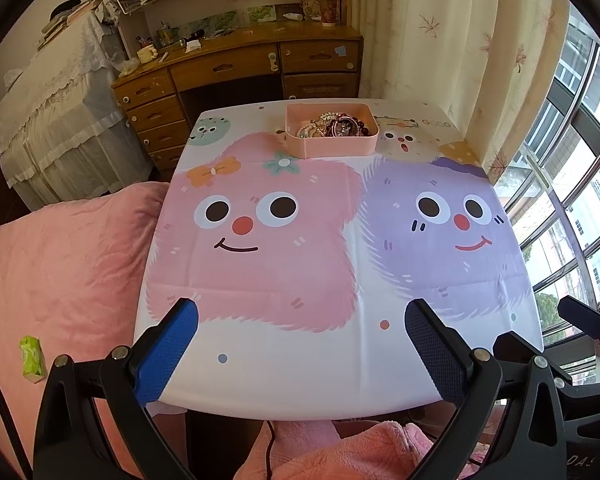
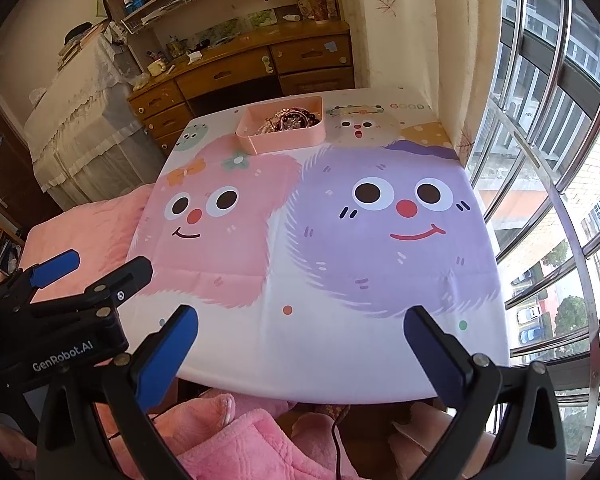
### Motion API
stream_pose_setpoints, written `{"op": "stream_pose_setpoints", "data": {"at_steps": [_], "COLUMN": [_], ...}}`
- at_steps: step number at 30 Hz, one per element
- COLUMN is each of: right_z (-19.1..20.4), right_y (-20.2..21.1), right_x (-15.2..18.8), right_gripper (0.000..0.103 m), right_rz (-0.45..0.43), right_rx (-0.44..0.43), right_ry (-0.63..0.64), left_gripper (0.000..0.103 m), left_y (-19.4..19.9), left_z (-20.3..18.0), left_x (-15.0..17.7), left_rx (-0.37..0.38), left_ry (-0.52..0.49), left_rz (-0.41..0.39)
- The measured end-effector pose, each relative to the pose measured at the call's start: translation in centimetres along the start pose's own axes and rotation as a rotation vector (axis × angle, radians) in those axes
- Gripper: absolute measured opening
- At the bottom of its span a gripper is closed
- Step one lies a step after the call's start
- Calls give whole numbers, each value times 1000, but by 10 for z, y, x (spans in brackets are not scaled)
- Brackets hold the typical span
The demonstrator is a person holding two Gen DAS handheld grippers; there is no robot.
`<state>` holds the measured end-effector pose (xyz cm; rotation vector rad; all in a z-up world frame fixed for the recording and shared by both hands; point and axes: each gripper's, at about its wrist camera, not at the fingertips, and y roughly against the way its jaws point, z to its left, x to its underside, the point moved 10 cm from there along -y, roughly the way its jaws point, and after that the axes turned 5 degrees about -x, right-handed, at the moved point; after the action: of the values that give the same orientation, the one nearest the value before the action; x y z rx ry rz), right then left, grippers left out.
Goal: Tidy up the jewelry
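Observation:
A pink tray stands at the far edge of the table, holding a heap of jewelry: pearl strands, dark red beads, metal pieces. The tray also shows in the right wrist view with the jewelry inside. My left gripper is open and empty, over the table's near edge. My right gripper is open and empty, also at the near edge. The left gripper shows at the left of the right wrist view.
The table carries a cartoon-monster cloth. A pink bed with a green packet lies to the left. A wooden desk stands behind the table. A curtain and window bars are to the right.

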<state>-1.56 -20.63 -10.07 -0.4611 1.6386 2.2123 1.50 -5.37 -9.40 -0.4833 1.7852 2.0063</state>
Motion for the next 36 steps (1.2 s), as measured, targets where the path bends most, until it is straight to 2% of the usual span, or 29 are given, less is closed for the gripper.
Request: {"op": "stream_pose_setpoints", "data": {"at_steps": [36], "right_z": [5], "right_y": [-7], "right_x": [-2], "right_gripper": [103], "right_rz": [14], "right_rx": [6], "right_ry": [5], "left_gripper": [102], "left_y": [-1], "left_z": [12], "left_x": [1], "left_rx": [-4], "left_ry": [3], "left_rz": [1]}}
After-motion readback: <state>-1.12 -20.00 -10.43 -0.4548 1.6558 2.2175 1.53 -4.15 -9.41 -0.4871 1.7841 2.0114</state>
